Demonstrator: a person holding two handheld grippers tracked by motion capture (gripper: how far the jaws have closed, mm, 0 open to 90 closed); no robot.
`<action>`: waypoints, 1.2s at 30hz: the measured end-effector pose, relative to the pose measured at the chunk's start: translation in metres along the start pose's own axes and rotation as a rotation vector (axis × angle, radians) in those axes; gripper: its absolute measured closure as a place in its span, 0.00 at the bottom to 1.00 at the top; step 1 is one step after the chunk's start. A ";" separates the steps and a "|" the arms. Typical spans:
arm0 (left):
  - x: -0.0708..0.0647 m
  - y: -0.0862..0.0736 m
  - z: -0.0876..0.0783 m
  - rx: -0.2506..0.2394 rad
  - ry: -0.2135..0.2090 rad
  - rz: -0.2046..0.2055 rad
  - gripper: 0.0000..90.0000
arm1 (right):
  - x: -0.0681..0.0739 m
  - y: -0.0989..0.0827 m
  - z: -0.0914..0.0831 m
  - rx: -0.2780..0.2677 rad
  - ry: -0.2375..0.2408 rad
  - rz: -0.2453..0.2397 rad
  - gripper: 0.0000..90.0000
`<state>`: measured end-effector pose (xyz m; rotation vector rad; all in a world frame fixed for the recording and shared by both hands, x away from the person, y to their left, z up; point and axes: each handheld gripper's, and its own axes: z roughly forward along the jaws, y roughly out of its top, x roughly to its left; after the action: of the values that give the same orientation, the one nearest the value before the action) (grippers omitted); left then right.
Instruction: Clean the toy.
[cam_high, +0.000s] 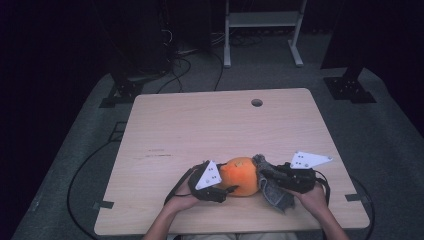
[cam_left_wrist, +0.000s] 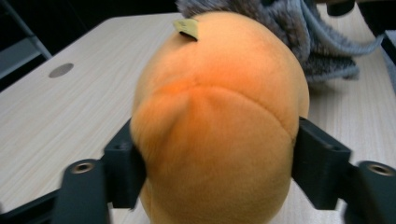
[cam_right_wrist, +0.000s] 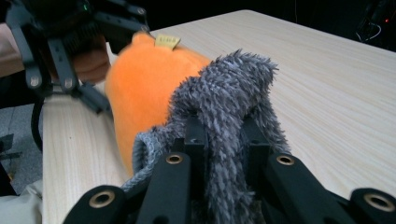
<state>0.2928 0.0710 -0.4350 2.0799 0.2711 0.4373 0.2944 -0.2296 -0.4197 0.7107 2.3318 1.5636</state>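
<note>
An orange plush toy (cam_high: 241, 175) with a small tan tag (cam_left_wrist: 187, 27) rests near the table's front edge. My left gripper (cam_high: 227, 190) is shut on it from the left; in the left gripper view both black pads (cam_left_wrist: 125, 170) press into the plush toy (cam_left_wrist: 215, 126). A grey fuzzy sock (cam_high: 272, 190) lies against the toy's right side. My right gripper (cam_high: 265, 175) is shut on a fold of the grey sock (cam_right_wrist: 229, 107), pinched between its two jaws. The orange toy (cam_right_wrist: 144, 88) sits just behind the sock in the right gripper view.
The wooden table (cam_high: 200, 125) has a round cable hole (cam_high: 256, 102) near its far edge. A white metal stand (cam_high: 262, 30) and cables lie on the dark floor beyond. A person's forearms enter from the bottom.
</note>
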 end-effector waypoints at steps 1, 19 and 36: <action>0.002 -0.002 0.003 0.039 -0.006 -0.034 0.21 | 0.000 0.000 0.002 0.010 0.004 -0.005 0.85; -0.005 -0.014 0.001 0.017 -0.074 -0.003 0.24 | -0.021 -0.013 -0.002 0.032 0.048 0.092 0.85; 0.000 -0.016 -0.001 -0.016 -0.087 -0.044 0.24 | -0.028 -0.023 0.007 0.096 0.052 0.123 0.85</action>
<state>0.2919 0.0797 -0.4482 2.0675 0.2601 0.3206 0.3156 -0.2459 -0.4451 0.8615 2.4579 1.5452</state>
